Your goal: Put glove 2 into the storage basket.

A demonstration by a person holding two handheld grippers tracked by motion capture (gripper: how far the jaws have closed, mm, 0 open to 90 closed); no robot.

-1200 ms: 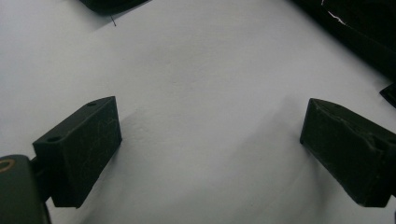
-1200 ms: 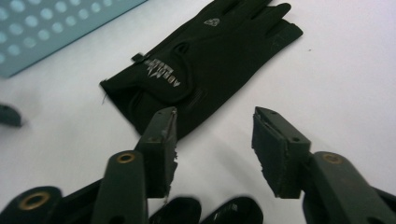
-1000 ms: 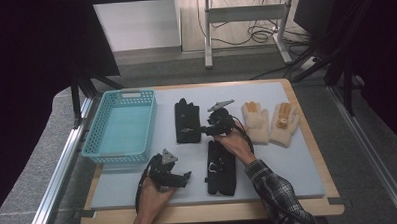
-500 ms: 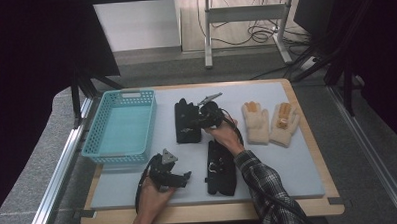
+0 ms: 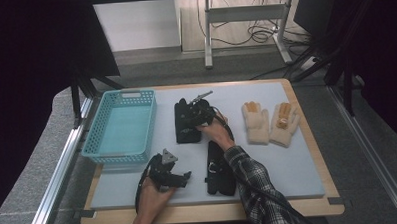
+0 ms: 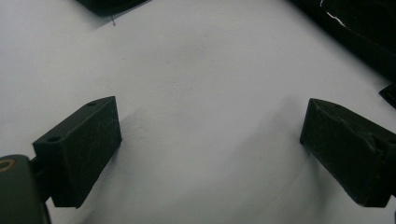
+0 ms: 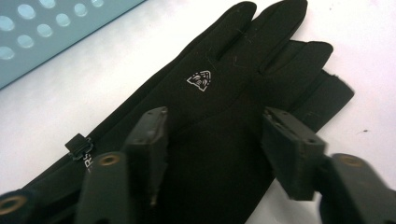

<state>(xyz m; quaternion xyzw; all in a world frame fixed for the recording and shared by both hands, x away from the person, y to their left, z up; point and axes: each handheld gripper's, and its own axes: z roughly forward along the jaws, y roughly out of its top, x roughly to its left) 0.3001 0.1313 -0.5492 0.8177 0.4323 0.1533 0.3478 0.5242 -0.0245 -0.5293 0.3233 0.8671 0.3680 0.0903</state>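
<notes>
- Black glove (image 7: 219,107), the far one of two, lies flat on the counter (image 5: 288,154) right under the right claw (image 7: 210,149), just beside the blue basket (image 5: 119,127).
- The right claw's jaws have just been opening; they stand spread to either side of the glove's palm, hovering low over it with the pads not yet pressing the fabric, as far as the right claw view tells.
- From that claw the glove runs straight ahead: cuff and zipper pull near the jaws, fingers pointing away, so the long axis lines up with the claw's reach and the jaws straddle its width.
- In the high view the glove (image 5: 187,123) lies lengthwise, fingers toward the far edge; the right hand is plainly the nearer one.
- The left claw (image 6: 210,154) is spread wide over bare counter near the front edge, gripping nothing, well apart from that glove.
- A second black glove (image 5: 219,166) lies nearer the person; a tan pair (image 5: 269,123) sits to the right.
</notes>
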